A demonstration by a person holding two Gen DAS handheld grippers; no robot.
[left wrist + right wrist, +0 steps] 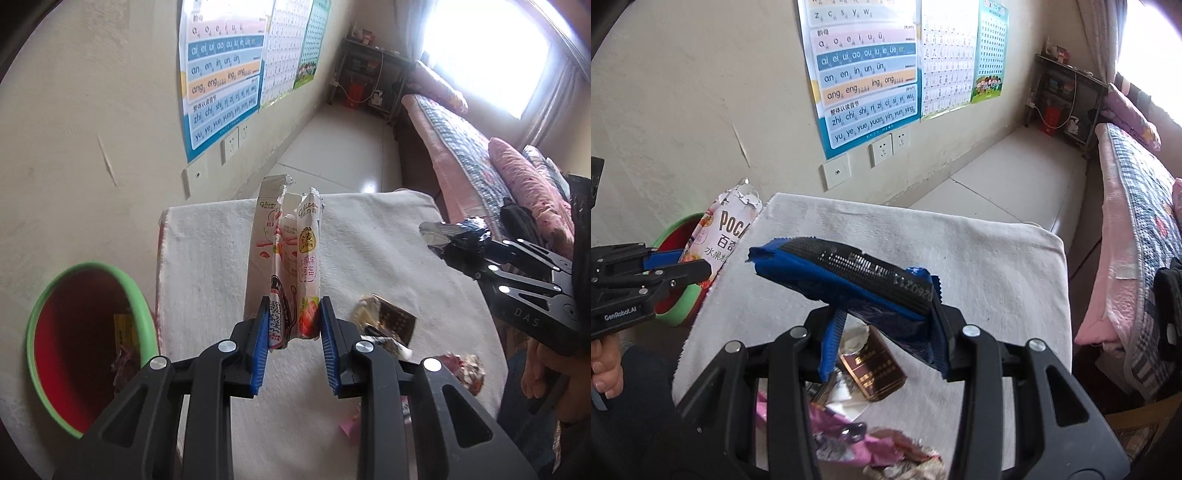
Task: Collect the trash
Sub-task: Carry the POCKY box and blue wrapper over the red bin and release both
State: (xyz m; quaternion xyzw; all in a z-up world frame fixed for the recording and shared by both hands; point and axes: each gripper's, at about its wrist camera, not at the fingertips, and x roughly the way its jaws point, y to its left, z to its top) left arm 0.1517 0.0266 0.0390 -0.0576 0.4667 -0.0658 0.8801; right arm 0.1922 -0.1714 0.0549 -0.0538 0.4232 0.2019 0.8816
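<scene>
We had the torn box [282, 258] pinched upright in our left gripper [291, 341] beside the bin [146, 317]; our right gripper [886, 343] clamped the blue wrapper [846, 273] above the table [997, 258].

A blue wrapper [849, 280] is clamped in the right gripper [886, 339] above a white-clothed table [997, 266] strewn with wrappers [871, 365].

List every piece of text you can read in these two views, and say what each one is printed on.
"ai ei ui ao ou iu ie üe er": wall poster.
"Glico": snack box in left gripper.
"POC": same box.
"GenRobot.AI": left gripper's body.
"DAS": right gripper.
Blue wrapper date code: unclear.
</scene>
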